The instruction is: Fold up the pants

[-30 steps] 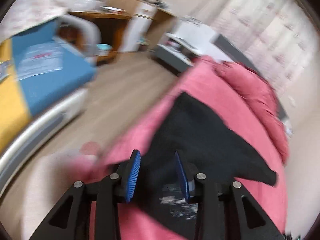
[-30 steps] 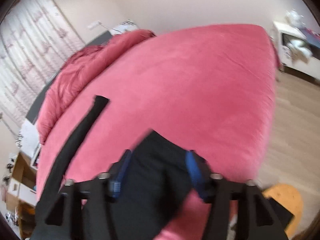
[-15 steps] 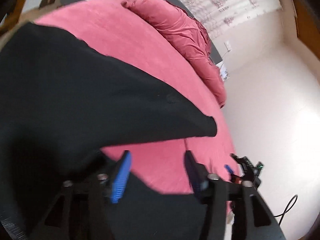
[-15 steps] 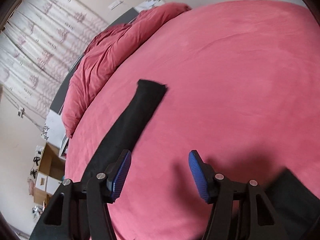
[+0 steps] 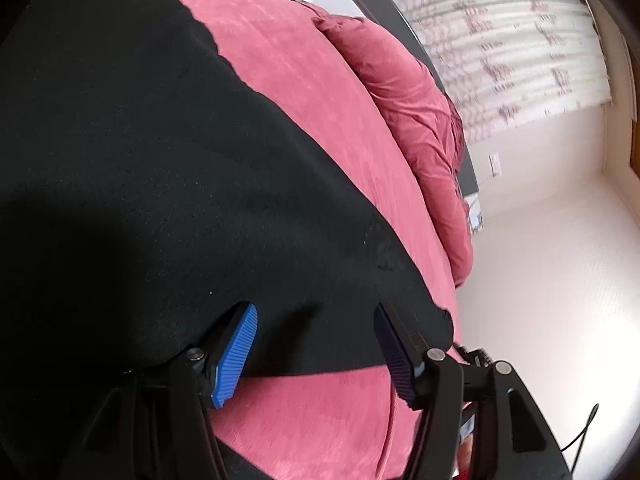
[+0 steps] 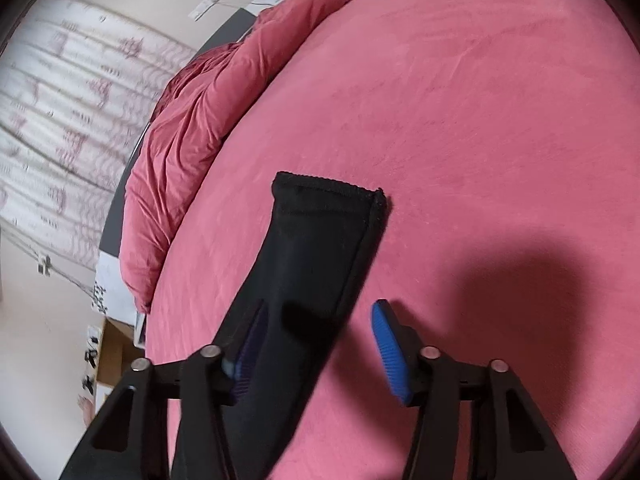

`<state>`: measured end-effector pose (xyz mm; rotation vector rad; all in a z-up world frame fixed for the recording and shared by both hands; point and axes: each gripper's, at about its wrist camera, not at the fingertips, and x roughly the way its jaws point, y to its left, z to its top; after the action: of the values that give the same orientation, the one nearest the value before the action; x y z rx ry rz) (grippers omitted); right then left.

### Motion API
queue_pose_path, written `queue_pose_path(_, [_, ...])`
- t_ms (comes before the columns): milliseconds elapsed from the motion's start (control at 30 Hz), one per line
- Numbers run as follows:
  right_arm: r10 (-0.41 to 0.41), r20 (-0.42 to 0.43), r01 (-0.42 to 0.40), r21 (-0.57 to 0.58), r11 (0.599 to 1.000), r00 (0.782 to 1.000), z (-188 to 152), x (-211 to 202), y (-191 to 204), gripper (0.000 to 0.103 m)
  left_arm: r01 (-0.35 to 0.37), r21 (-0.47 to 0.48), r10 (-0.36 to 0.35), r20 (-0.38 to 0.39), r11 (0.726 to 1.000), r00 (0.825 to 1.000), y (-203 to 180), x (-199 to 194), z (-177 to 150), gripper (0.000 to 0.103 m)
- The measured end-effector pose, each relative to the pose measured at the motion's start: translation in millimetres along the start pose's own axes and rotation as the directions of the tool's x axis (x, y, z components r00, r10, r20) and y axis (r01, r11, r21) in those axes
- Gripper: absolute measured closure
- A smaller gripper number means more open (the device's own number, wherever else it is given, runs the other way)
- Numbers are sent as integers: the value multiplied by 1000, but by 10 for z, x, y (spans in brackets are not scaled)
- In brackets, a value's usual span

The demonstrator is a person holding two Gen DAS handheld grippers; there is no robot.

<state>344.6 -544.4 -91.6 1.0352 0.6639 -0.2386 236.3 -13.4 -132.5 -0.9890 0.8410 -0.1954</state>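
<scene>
Black pants (image 5: 168,168) lie spread on a pink bed (image 5: 320,408). In the left wrist view they fill the left and middle; their lower edge runs between the fingers of my left gripper (image 5: 316,344), which is open and empty just above them. In the right wrist view one black pant leg (image 6: 316,248) runs up from the bottom to its cuff at mid-frame. My right gripper (image 6: 316,340) is open, with the leg lying between its blue pads (image 6: 386,348); the leg partly hides the left pad.
A bunched pink duvet (image 6: 188,136) lies along the head of the bed, beside a dark headboard (image 5: 400,20) and patterned curtains (image 6: 60,120). A pale wall (image 5: 540,280) and a wooden shelf unit (image 6: 116,348) stand past the bed's edge.
Both grippers have moved along the pants toward the leg end. The cuff now sits closer to my right gripper, and the pant leg lies between its pads. Both stay open.
</scene>
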Motion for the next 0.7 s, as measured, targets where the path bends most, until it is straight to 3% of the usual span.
queue_pose_path(100, [-3,-9,3,10,1000,1000,5,160,13,69,-11,-38,12,13,999,1000,19,67,47,50])
queue_pose_path(133, [-2,-1,2,10,1000,1000,7,190,25,78,-22,-57,23,8,998,1000,39,101,75,74])
queue_pose_path(200, [-18,12,18,-3,1000,1000,-5,193,47,84,-59,-98,57,-23,993,998,122,171,105,102])
queue_pose_path(300, [-14,33,14,-14,1000,999,-30,121,58,87,-1,-195,-7,-37,981,999,322,159,121,103])
queue_pose_path(433, [-13,58,15,-26,1000,998,-78,-59,48,88,-22,-98,18,-43,995,999,240,83,78,103])
queue_pose_path(600, [-29,94,37,-81,996,995,-125,-361,111,88,-12,-149,5,-49,989,999,343,-29,52,103])
queue_pose_path(700, [-25,111,36,-99,994,994,-171,-569,90,88,-23,-100,18,-54,995,998,316,-55,54,103])
